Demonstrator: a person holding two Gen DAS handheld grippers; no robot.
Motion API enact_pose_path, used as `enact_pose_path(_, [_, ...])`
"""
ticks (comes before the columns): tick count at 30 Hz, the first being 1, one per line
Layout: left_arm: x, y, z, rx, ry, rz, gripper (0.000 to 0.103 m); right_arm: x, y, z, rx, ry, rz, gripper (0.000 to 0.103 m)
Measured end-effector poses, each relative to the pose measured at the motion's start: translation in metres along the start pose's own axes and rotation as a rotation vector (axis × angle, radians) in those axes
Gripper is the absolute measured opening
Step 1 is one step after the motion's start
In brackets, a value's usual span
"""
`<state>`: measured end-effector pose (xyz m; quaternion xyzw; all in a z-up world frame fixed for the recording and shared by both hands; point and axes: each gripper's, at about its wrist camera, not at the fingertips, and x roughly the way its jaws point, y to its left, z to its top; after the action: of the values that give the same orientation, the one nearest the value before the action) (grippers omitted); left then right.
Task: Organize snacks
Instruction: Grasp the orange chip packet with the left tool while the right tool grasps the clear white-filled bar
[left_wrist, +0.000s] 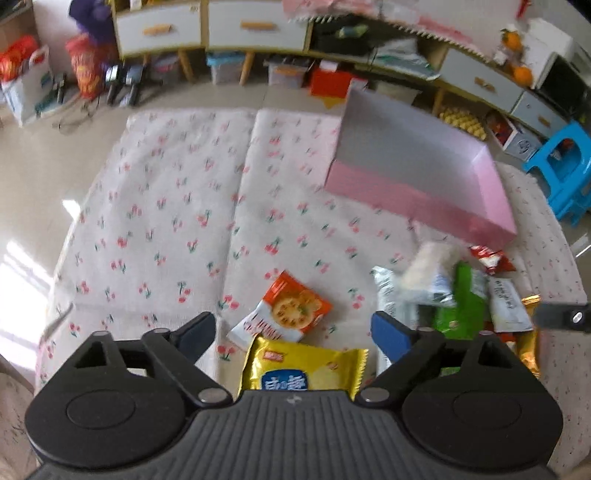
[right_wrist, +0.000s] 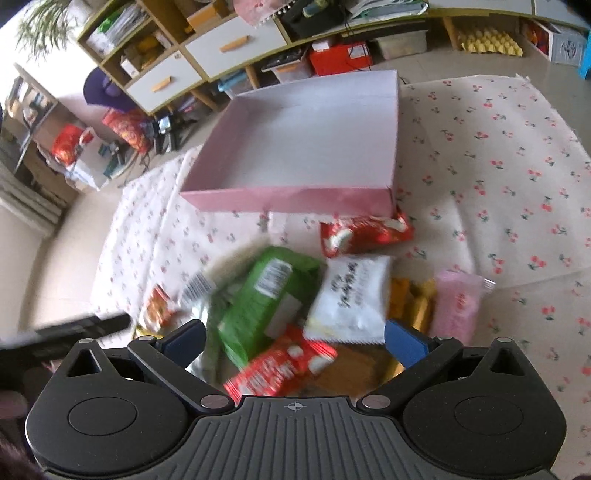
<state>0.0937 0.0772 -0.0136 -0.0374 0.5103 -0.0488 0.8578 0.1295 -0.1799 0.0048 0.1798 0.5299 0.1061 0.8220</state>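
An empty pink box (left_wrist: 424, 199) (right_wrist: 295, 199) stands on the cherry-print cloth (left_wrist: 166, 206). My left gripper (left_wrist: 295, 336) is open above a yellow packet (left_wrist: 306, 369) and an orange cracker packet (left_wrist: 291, 310); neither pad touches them. A heap of snacks lies in front of the box: a green packet (right_wrist: 266, 295) (left_wrist: 461, 314), a white packet (right_wrist: 351, 295), two red packets (right_wrist: 365, 234) (right_wrist: 280, 365), a pink packet (right_wrist: 456, 306) and gold ones (right_wrist: 410, 302). My right gripper (right_wrist: 295, 345) hangs open over the near red packet, holding nothing.
Low cabinets with white drawers (left_wrist: 255, 26) (right_wrist: 229, 44) line the far wall, with boxes and bins beneath. A blue stool (left_wrist: 565, 173) stands right of the cloth. Red bags (left_wrist: 85, 62) sit on the floor at the far left. The cloth's edge meets bare floor (left_wrist: 37, 166).
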Motion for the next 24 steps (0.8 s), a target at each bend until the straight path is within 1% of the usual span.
enact_pose_path(2, [0.007,0.002,0.000,0.011,0.010,-0.008,0.082,0.005,0.004,0.005,0.016,0.000,0.010,0.102])
enact_pose_path(4, [0.014,0.003,0.002,0.032,0.022,-0.016,0.080,0.011,0.010,0.008,0.035,0.000,0.028,0.102])
enact_pose_path(5, [0.017,0.003,0.002,0.040,0.024,-0.022,0.078,0.013,0.013,0.010,0.042,-0.004,0.037,0.100])
enact_pose_path(7, [0.022,0.004,0.003,0.050,0.029,-0.036,0.077,0.016,0.019,0.013,0.054,-0.022,0.057,0.099])
enact_pose_path(9, [0.026,0.003,0.003,0.066,0.039,-0.034,0.073,0.022,0.023,0.017,0.068,-0.035,0.080,0.097])
enact_pose_path(10, [0.028,0.001,0.003,0.080,0.040,-0.032,0.072,0.025,0.025,0.019,0.076,-0.036,0.098,0.093])
enact_pose_path(11, [0.030,0.000,0.003,0.095,0.040,-0.023,0.071,0.028,0.026,0.021,0.083,-0.035,0.112,0.089])
enact_pose_path(14, [0.033,-0.005,0.002,0.152,0.039,0.021,0.070,0.037,0.030,0.025,0.109,-0.031,0.136,0.080])
enact_pose_path(18, [0.036,-0.013,-0.002,0.224,0.047,0.064,0.069,0.049,0.034,0.027,0.159,-0.013,0.164,0.072])
enact_pose_path(21, [0.038,-0.016,-0.004,0.247,0.054,0.078,0.068,0.060,0.038,0.026,0.165,-0.004,0.173,0.069])
enact_pose_path(23, [0.039,-0.017,-0.005,0.253,0.059,0.093,0.066,0.065,0.043,0.023,0.152,0.003,0.164,0.061])
enact_pose_path(24, [0.040,-0.017,-0.005,0.254,0.061,0.099,0.067,0.067,0.045,0.023,0.144,0.003,0.155,0.060])
